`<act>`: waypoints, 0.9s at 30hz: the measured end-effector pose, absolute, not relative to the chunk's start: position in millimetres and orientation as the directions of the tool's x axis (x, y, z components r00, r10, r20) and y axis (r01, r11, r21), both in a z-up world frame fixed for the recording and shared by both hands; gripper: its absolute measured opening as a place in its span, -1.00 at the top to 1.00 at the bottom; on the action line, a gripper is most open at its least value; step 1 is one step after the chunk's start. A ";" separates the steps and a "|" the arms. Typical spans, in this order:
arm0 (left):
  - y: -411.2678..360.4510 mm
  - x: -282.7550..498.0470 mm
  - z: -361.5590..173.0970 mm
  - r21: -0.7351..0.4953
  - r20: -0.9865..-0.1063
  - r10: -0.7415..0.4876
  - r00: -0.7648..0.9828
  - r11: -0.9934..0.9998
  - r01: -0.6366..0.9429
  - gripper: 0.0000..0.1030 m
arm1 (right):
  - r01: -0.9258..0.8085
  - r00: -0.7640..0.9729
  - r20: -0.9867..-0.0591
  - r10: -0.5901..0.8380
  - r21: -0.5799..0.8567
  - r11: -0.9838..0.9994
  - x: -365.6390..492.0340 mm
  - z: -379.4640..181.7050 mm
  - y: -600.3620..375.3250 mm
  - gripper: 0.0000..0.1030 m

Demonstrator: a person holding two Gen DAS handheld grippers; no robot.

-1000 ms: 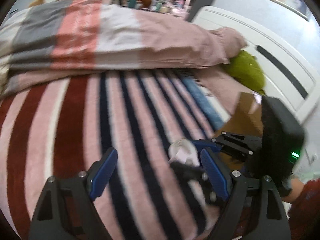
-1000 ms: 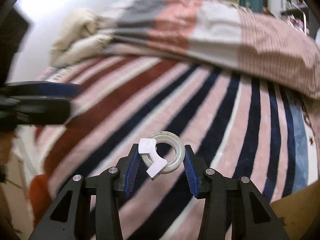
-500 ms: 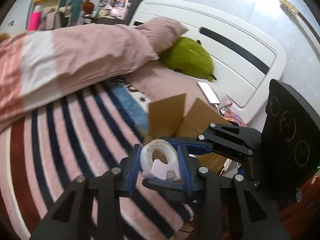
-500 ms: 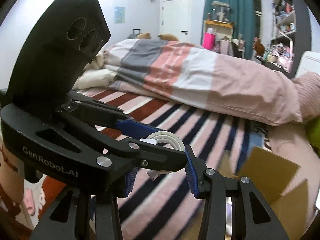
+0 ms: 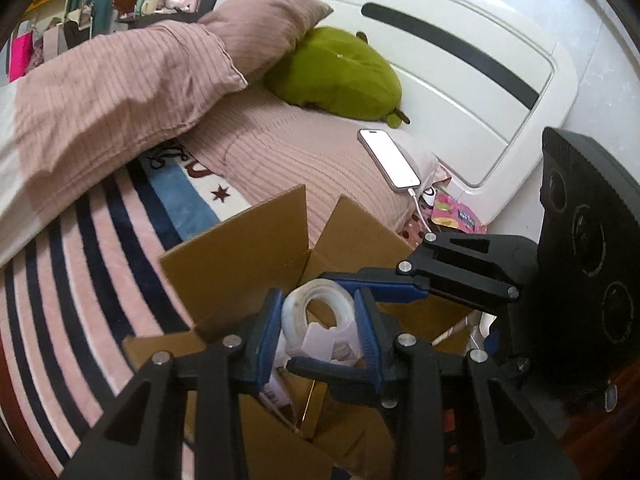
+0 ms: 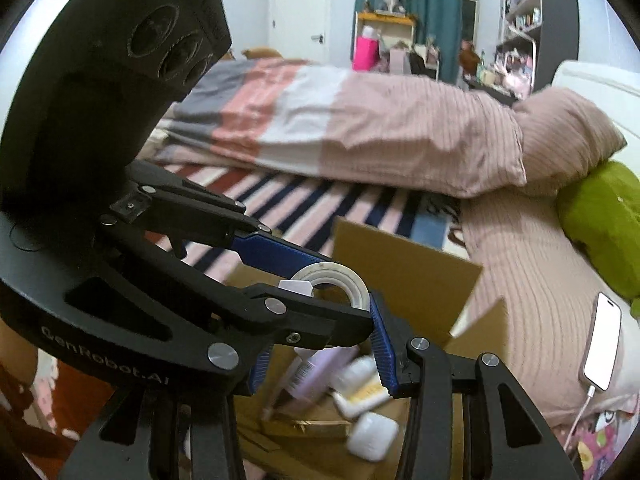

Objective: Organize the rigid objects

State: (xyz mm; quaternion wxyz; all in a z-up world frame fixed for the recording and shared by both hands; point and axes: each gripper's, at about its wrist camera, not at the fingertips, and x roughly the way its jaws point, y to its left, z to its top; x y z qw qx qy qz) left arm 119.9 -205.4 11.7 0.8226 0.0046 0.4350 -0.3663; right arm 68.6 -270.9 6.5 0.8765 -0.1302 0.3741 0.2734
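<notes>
Left wrist view: the left gripper pinches a white tape roll between its two blue pads, one pad pressed against each side of the roll, with a loose white tab hanging at the roll's lower edge. The right gripper reaches in from the right, one blue finger lying along the top of the roll and a black finger passing under it, so both grippers close on the same roll. The roll hangs above the open cardboard box, whose flaps stand up on the striped blanket. Behind the box lie a pink ribbed pillow, a green plush cushion, and a smartphone with a cable plugged in, near the white headboard. Right wrist view: the right gripper is shut on the tape roll, though the left gripper crosses in front and hides the right gripper's left pad. The roll sits above the cardboard box. Inside the box are a lavender tube, small white bottles and a white earbud case, all somewhat blurred. A folded striped duvet lies across the bed beyond.
</notes>
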 end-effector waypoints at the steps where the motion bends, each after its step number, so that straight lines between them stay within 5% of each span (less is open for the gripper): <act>1: -206.4 121.8 9.8 -0.314 -0.722 -0.598 0.348 0.731 0.606 0.35 | -0.575 0.560 -0.739 0.375 -0.022 0.818 72.4 4.2 -273.5 0.25; 6: -210.3 128.9 3.0 -0.288 -0.745 -0.560 0.361 0.759 0.583 0.25 | -0.567 0.522 -0.781 0.343 -0.018 0.823 79.8 -4.1 -281.9 0.24; 10: -199.7 128.6 5.5 -0.289 -0.736 -0.553 0.392 0.779 0.557 -0.15 | -0.568 0.505 -0.792 0.344 -0.005 0.823 81.3 -8.0 -286.1 0.18; 20: -148.5 95.2 35.8 -0.217 -0.670 -0.452 0.589 0.878 0.427 -0.64 | -0.588 0.528 -0.733 0.429 0.049 0.807 70.3 10.9 -283.2 -0.33; 27: -97.0 62.5 47.3 -0.118 -0.598 -0.209 0.774 0.978 0.172 -0.65 | -0.616 0.608 -0.598 0.522 0.059 0.786 51.0 36.3 -278.6 -0.81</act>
